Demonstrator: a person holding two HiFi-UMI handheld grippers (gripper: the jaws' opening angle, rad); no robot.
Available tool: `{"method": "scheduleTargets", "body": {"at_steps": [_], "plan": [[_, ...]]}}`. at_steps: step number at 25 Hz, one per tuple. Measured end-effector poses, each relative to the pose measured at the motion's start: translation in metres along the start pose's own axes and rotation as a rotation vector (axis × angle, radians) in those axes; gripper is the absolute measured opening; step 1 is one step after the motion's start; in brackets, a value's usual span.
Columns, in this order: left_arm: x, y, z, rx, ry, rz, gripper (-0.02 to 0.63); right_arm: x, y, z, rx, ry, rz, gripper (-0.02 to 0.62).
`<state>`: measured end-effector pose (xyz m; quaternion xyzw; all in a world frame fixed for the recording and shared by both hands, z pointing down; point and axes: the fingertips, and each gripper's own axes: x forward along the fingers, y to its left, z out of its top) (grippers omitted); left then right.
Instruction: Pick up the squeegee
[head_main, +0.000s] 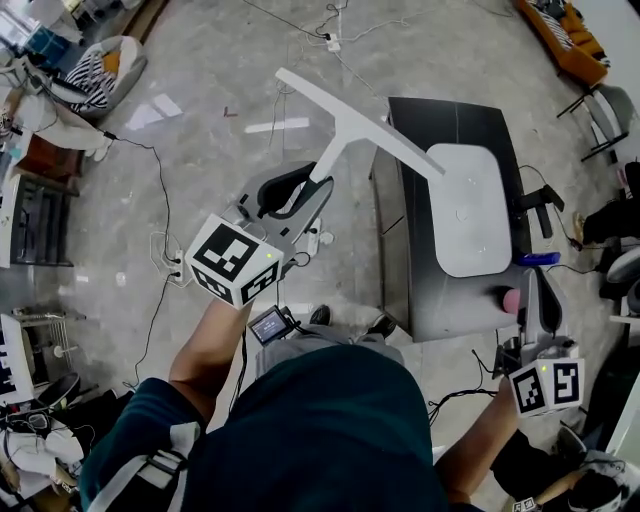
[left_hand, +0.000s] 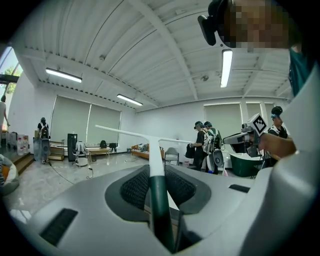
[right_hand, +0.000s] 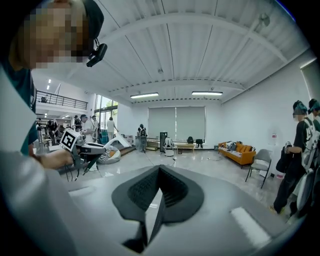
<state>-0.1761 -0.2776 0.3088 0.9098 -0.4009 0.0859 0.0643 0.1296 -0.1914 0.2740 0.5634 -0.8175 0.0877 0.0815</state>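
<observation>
The white T-shaped plastic squeegee with a dark green handle is clamped by that handle between the jaws of the left gripper, in the air beside the black table. Its long straight blade bar lies crosswise at the far end, and in the head view one tip overlaps the table's left edge.

Gripping the white squeegee by its handle in the left gripper, over the grey floor beside a dark table bearing a white rounded board, with the right gripper near that table's near corner.
</observation>
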Motion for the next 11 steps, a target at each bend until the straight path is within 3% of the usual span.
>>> {"method": "scheduleTargets", "body": {"at_steps": [11], "plan": [[-0.032, 0.016, 0.000, -0.003, -0.019, 0.012, 0.098, 0.000, 0.033, 0.006, -0.006, -0.011, 0.005, 0.008]]}}
